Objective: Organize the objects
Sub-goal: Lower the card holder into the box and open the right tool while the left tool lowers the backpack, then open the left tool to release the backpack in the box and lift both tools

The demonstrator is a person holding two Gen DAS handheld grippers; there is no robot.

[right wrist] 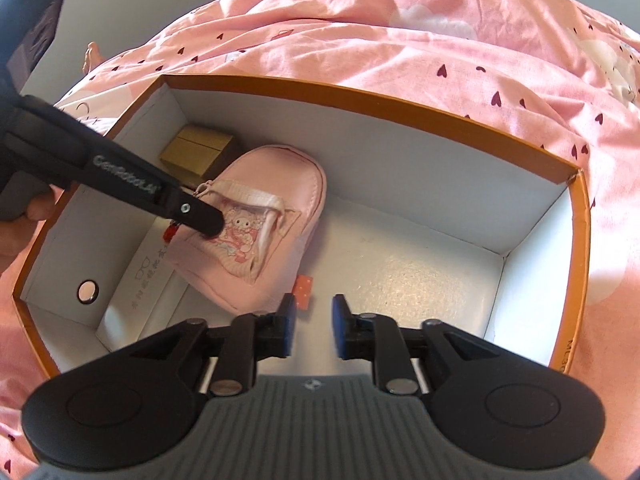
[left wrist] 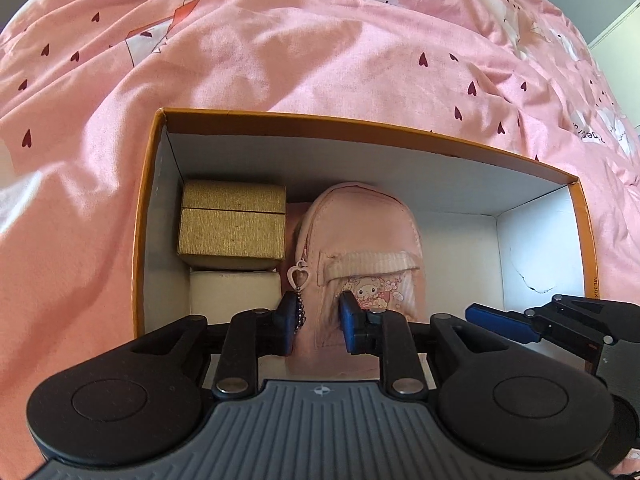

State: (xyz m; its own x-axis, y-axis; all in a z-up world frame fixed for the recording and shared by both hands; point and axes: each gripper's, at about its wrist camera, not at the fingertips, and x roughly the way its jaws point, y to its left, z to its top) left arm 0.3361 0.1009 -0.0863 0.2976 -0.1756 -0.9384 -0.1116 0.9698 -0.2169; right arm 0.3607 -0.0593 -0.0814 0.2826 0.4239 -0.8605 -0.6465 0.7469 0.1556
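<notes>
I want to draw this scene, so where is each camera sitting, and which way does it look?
Left wrist view: sits on the left gripper, looking forward and down into the orange box at the pink mini backpack and gold box; its own fingers show, and the right gripper's tip at the right edge.
Right wrist view: sits on the right gripper, looking down into the box from the other side; the left gripper reaches in.
Both views share the box, backpack, gold box and pink bedsheet.

The small pink cloth backpack pouch [left wrist: 360, 236] looks soft and matt, stitched, with a metal bead chain [left wrist: 299, 312]. The gold box [left wrist: 233, 232] has rough, textured paper. The orange-edged cardboard box [right wrist: 400, 98] is smooth white inside. The pink heart-print bedsheet [left wrist: 280, 52] is wrinkled cotton-like cloth.
</notes>
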